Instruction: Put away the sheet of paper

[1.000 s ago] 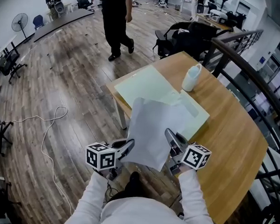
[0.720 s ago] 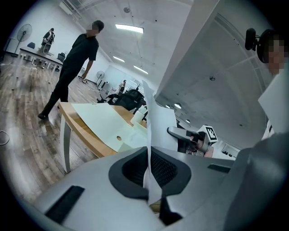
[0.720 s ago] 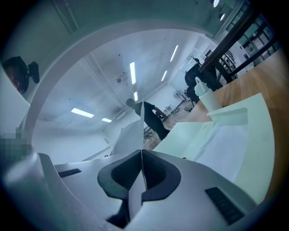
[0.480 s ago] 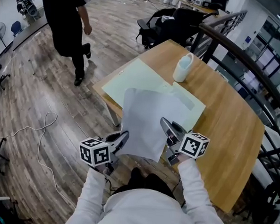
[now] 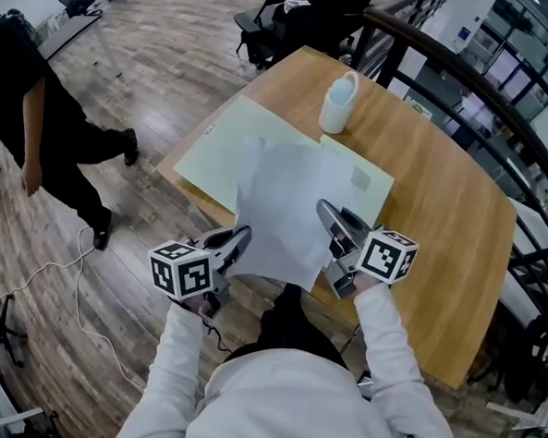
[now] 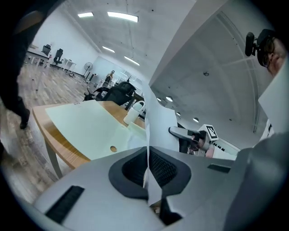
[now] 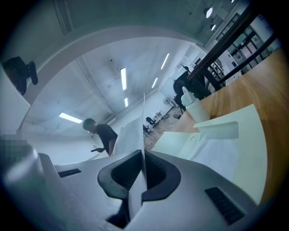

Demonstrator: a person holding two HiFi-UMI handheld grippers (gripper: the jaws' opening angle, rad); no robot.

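Observation:
A white sheet of paper hangs in the air over the near edge of the wooden table, held by both grippers. My left gripper is shut on its lower left edge. On the lower right edge my right gripper is shut too. In the left gripper view the sheet stands edge-on between the jaws, and in the right gripper view the paper runs up from the closed jaws. Under the sheet lies a pale green folder with a pocket, flat on the table.
A white jug stands beyond the folder. A dark railing curves along the table's far side. A person in black walks on the wooden floor at the left, near a white cable. Office chairs stand behind the table.
The view has swung so the table sits more centrally; the person in black has walked from the far side to the left. Both grippers still hold the sheet, now slightly higher over the folder.

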